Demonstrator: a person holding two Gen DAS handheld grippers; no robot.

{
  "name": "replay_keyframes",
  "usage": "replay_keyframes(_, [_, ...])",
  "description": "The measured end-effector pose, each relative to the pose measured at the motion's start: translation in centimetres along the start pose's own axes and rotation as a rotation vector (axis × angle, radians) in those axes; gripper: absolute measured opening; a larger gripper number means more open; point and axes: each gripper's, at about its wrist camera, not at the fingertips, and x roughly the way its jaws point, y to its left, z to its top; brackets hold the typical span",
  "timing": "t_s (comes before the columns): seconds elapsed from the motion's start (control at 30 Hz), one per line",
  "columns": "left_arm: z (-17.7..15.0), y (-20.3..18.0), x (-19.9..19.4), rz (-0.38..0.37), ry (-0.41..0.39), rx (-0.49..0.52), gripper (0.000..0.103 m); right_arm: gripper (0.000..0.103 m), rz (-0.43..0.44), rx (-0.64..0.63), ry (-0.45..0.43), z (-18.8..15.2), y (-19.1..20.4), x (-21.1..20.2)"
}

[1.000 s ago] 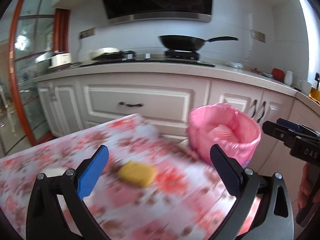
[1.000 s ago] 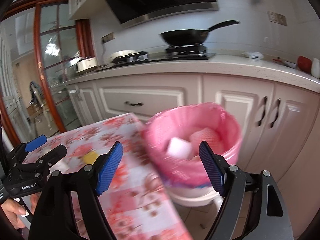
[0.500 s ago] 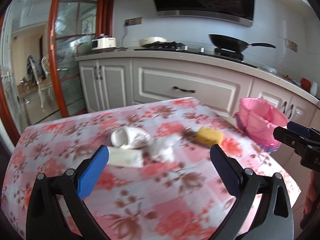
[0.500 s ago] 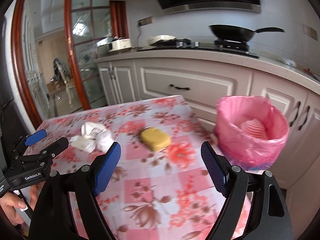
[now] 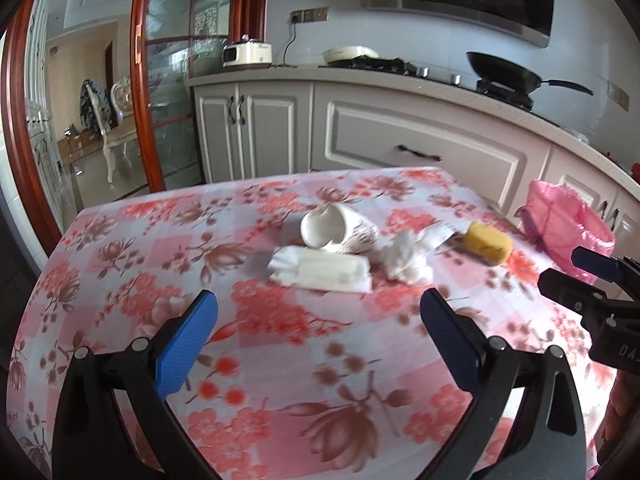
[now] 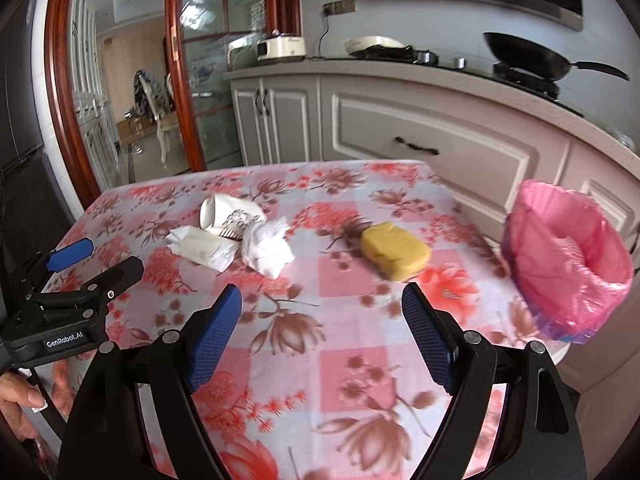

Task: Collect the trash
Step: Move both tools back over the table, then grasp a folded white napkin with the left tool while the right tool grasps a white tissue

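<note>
On the floral tablecloth lie a crushed white paper cup (image 5: 340,230) (image 6: 228,214), a folded white wrapper (image 5: 324,270) (image 6: 202,246), a crumpled white tissue (image 5: 408,258) (image 6: 266,250) and a yellow sponge (image 5: 488,242) (image 6: 396,250). A bin lined with a pink bag (image 5: 568,228) (image 6: 568,256) stands off the table's right edge. My left gripper (image 5: 318,340) is open and empty, short of the wrapper. My right gripper (image 6: 322,332) is open and empty, short of the sponge.
The table (image 5: 280,360) fills the foreground, with its far edge facing grey kitchen cabinets (image 5: 420,148). A black pan (image 5: 504,72) sits on the stove. A glass door with a red frame (image 5: 144,80) is at the left.
Both grippers have pulled back and swung left from the pink bin towards the table. The cup, wrapper and tissue have come into view. Both stay open.
</note>
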Motion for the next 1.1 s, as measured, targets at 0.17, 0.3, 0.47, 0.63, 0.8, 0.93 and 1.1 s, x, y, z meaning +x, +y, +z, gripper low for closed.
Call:
replay_keyframes(0.17, [-0.2, 1.2, 2.0, 0.033, 0.041, 0.0, 0.098, 0.078, 0.025, -0.005, 0.033, 0.6, 1.1, 3.1])
replay_keyframes(0.3, [-0.2, 2.1, 3.5, 0.071, 0.072, 0.011, 0.098, 0.078, 0.044, -0.012, 0.071, 1.2, 1.7, 6.1])
replay_keyframes(0.47, [-0.3, 3.7, 5.3, 0.095, 0.108, 0.006, 0.098, 0.078, 0.065, -0.009, 0.112, 2.2, 2.4, 9.7])
replay_keyframes(0.63, [-0.2, 4.7, 6.3, 0.082, 0.132, -0.011, 0.098, 0.078, 0.097, -0.023, 0.124, 3.4, 3.2, 12.1])
replay_keyframes(0.8, [0.2, 4.8, 7.0, 0.055, 0.143, -0.026, 0.098, 0.072, 0.124, -0.034, 0.148, 3.9, 4.0, 14.1])
replay_keyframes(0.93, [0.5, 4.7, 7.7, 0.035, 0.153, -0.043, 0.098, 0.043, 0.136, -0.033, 0.178, 3.7, 3.5, 14.9])
replay_keyframes(1.1, [1.1, 4.0, 8.6, 0.013, 0.161, -0.054, 0.098, 0.03, 0.119, -0.029, 0.14, 3.6, 2.3, 13.8])
